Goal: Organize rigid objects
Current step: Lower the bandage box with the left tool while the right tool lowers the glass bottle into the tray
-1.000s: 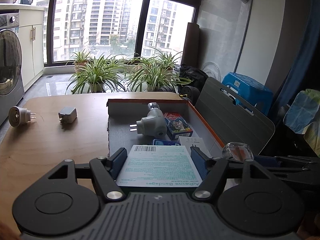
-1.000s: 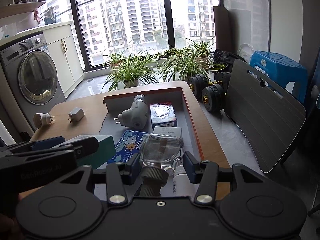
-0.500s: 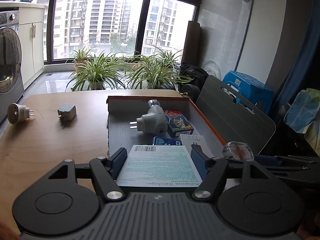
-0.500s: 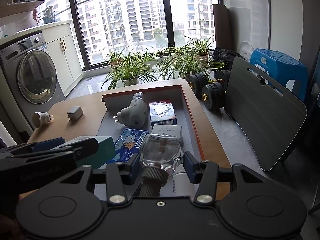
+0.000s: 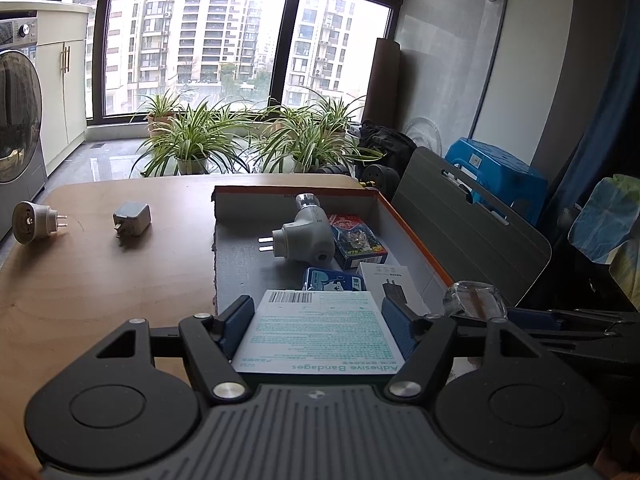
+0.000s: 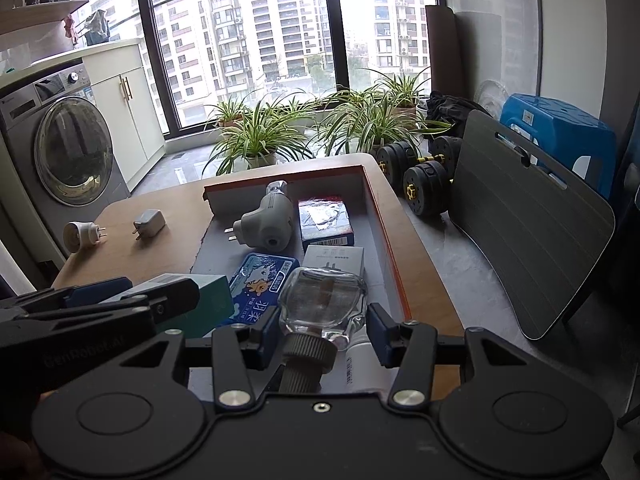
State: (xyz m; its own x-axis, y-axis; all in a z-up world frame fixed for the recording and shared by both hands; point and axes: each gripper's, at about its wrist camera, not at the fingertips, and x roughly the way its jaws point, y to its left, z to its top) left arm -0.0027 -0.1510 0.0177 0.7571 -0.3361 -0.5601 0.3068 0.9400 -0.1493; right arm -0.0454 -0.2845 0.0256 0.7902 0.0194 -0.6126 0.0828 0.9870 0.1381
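On the tabletop point(image 5: 100, 292), an orange-rimmed tray point(image 5: 416, 240) fills the right side. The left gripper point(image 5: 318, 320) clamps an adhesive bandage box point(image 5: 316, 332) at the tray's near edge; the right gripper point(image 6: 322, 330) clamps a glass bottle point(image 6: 322, 300) there.

A wooden table point(image 5: 100, 280) bears an orange-rimmed tray point(image 5: 412, 236), a round plug adapter point(image 5: 34, 222) and a grey charger point(image 5: 132, 218).

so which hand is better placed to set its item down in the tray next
Right, probably. Its hand-held gripper holds the glass bottle just above the tray, near the white box. The left hand-held gripper clamps the bandage box over the tray's near left edge.
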